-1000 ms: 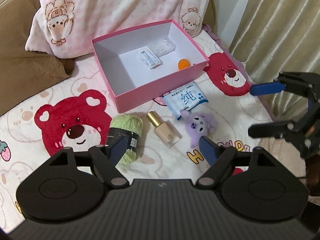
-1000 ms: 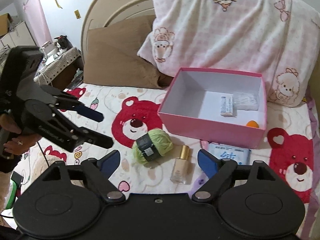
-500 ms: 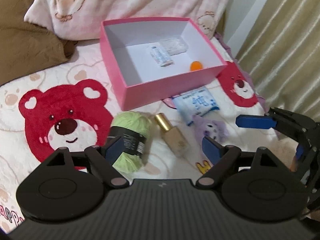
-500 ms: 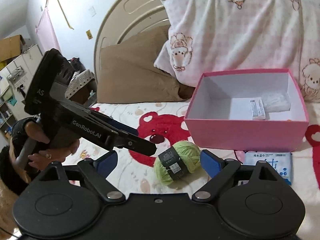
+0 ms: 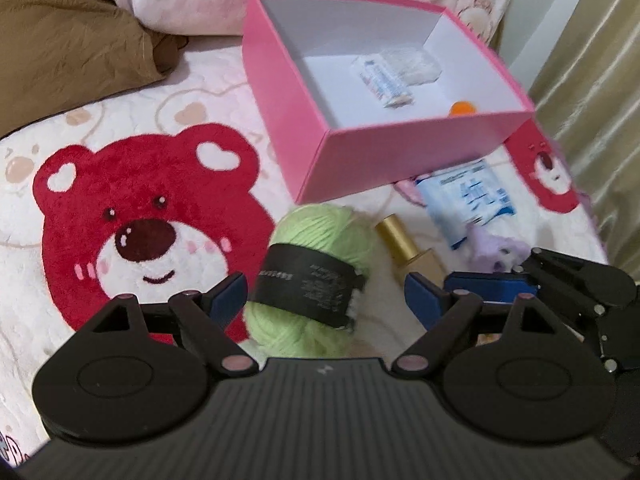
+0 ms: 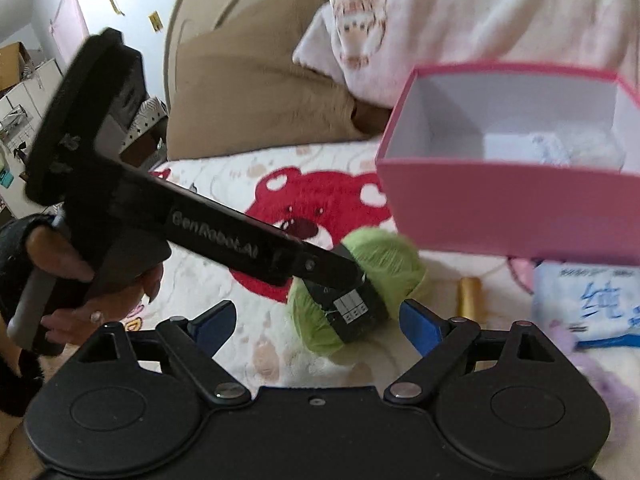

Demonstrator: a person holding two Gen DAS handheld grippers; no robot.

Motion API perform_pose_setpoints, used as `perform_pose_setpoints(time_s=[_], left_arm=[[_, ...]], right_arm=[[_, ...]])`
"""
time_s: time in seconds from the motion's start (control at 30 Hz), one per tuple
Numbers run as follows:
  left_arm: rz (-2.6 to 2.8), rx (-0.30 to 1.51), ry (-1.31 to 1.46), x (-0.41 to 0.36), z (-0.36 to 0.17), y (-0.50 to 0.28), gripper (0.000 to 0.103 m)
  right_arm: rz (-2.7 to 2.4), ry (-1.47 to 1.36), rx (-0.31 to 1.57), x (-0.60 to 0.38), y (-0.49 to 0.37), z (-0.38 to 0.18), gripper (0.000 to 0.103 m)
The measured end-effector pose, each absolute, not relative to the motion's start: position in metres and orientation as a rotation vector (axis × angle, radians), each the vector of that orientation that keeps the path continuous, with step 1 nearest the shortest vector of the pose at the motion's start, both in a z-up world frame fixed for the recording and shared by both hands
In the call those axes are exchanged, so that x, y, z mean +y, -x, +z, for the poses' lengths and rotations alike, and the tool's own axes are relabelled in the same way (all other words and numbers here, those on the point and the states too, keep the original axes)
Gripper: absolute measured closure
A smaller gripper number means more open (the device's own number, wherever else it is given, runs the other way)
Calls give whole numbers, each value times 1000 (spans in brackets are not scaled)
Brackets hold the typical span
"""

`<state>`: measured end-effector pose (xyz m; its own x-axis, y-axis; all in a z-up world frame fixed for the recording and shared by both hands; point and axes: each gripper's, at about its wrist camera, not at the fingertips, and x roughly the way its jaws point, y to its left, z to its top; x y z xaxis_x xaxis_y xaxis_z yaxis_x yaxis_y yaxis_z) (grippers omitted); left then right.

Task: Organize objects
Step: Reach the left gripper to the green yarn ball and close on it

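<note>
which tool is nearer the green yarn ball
Left. The left tool has its open fingers around the green yarn ball; the right tool sits further back, also open.

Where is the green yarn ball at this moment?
The green yarn ball lies on the bear-print blanket just in front of the pink box, left of the gold-capped bottle, between the left tool's open fingers.

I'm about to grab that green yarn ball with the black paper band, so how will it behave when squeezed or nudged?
The green yarn ball with the black paper band looks soft and fuzzy, so it will probably compress between the open left hand-held gripper fingers rather than resist. It likely weighs little for its bulk. Its rounded shape on the plush bear-print blanket may roll slightly if pushed.
</note>
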<state>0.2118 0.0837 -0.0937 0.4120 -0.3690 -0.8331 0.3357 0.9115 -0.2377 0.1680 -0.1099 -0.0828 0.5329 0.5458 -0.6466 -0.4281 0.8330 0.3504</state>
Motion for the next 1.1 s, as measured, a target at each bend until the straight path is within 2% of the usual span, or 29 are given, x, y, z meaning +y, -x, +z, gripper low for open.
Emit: perform_pose_setpoints(time_s=[0.23,0.4,0.53,0.87,1.0,1.1], left_arm=[[-429,1117,50,91,-129,-225,17],[-500,1171,234,102,-140,-232,22],[-523,1154,267,103,-135,-227,35],[-599,1221,494,105,-143,-220,36],[-585,1219,502,97,-142,-214,36],[-539,1229,511,94,-146,-214,37]], right_arm=[[551,-255,892,-96,-185,-127,13],[543,-253,920,-94,-185,-153,14],[552,-213,883,-92,-181,-152,14],[445,-121,826,-87,-168,-148,13],[380,9,781,-85,-158,-137,28],[355,28,791,-87,-155,-140,32]])
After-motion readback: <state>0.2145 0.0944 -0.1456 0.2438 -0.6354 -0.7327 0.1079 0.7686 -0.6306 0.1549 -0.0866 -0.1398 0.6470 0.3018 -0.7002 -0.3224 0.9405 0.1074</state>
